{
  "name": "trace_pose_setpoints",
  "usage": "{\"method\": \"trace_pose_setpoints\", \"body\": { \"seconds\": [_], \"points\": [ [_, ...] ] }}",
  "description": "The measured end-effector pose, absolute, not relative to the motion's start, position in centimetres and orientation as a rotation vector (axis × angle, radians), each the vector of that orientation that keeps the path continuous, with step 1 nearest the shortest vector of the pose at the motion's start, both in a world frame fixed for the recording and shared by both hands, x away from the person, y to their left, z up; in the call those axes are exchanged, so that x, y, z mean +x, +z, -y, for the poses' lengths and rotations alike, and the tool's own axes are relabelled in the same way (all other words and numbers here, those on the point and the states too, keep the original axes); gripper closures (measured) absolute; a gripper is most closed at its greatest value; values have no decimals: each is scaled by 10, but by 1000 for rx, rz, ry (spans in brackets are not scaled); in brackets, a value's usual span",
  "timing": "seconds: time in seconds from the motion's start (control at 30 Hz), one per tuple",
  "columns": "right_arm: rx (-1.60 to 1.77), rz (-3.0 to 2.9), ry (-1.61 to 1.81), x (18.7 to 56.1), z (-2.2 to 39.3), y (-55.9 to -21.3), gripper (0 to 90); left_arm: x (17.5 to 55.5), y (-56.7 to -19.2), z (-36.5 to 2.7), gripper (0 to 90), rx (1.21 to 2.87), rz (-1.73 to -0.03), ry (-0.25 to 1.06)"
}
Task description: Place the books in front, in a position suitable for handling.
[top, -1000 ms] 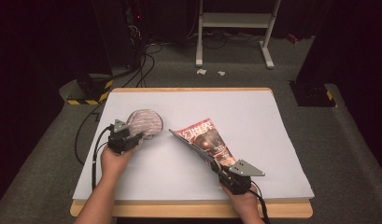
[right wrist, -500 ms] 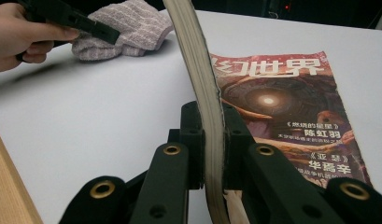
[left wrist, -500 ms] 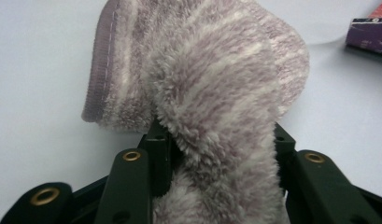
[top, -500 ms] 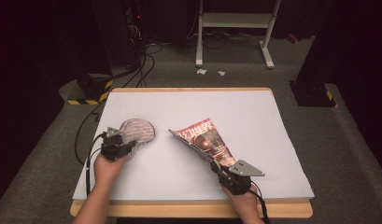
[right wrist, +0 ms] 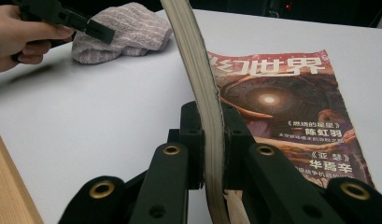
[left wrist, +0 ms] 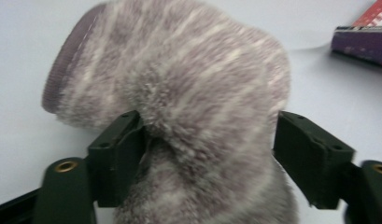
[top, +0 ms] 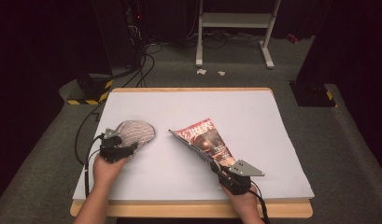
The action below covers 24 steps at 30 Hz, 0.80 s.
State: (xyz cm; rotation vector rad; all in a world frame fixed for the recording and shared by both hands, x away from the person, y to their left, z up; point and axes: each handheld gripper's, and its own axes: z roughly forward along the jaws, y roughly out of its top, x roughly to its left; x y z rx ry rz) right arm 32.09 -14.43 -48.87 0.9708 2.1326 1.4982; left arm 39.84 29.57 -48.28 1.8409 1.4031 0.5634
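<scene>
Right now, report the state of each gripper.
Left gripper: open, jaws just opened, fuzzy sock between them, unpressed.
Right gripper: shut on the magazine edge.

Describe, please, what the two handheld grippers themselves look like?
Both are black. The left gripper has blocky jaws on arms with brass-coloured rivets, and a black cable trails from it. The right gripper has the same rivets, carries a grey three-cornered plate, and trails its own cable. Forearms are bare.

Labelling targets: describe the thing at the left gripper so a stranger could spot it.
On the white table, look left of the red magazine. There a fuzzy grey-mauve sock lies bunched between the open left gripper jaws; it is the table's one soft, striped thing.
</scene>
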Motion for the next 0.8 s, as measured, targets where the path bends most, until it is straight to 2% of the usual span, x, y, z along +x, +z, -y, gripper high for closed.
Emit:
{"method": "trace_pose_setpoints", "body": {
  "seconds": [0.17, 0.43, 0.6, 0.8],
  "points": [
    [967, -2134, 1495, 321, 144, -488, 824, 385, -469, -293, 185, 1824, -1343, 565],
    [965, -2135, 1492, 321, 144, -488, 824, 364, -449, -272, 181, 1835, -1215, 550],
    [961, -2134, 1487, 320, 143, -488, 824, 359, -451, -258, 212, 1850, -1150, 480],
    [953, -2131, 1481, 320, 143, -488, 829, 354, -474, -233, 240, 1906, -1070, 371]
  ]
}}
